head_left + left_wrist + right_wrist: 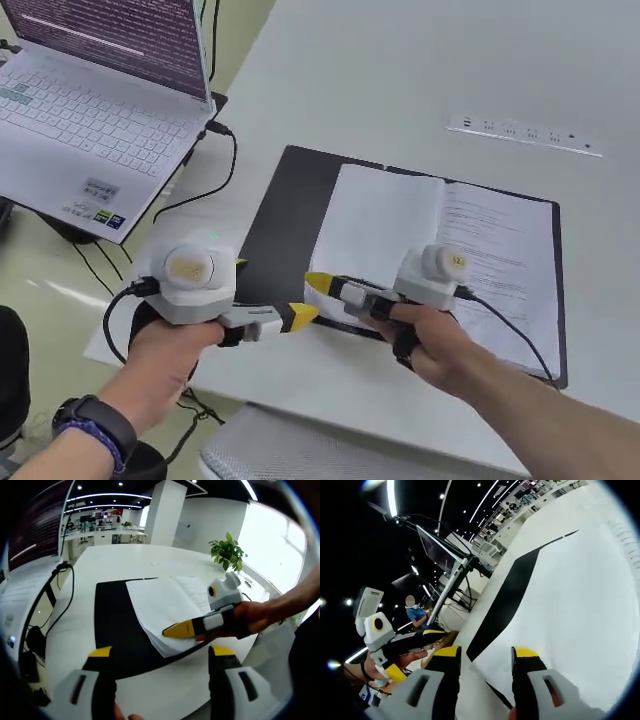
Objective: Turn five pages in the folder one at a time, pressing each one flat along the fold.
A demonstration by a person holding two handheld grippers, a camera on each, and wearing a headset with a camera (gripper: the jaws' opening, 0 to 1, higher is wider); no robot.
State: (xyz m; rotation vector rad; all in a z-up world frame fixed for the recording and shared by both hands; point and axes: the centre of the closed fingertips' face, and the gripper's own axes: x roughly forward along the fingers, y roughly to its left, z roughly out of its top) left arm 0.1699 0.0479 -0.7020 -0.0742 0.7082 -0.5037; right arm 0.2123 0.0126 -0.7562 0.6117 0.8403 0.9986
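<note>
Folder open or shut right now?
Open. The folder lies flat on the table, black inside cover showing, printed page exposed, and a white sheet curving over the fold.

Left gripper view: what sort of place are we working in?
Probably an open-plan office: a white table, a laptop beside it, a potted plant, and ceiling light strips over more desks behind.

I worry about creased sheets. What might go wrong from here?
The right gripper has its fingers apart around the lower corner of the white page; closing on the corner alone may crease it. Sheets seem stacked at that corner, so it might take more than one. The left gripper is open near the black folder and seems to pin nothing, so the folder could slide.
</note>
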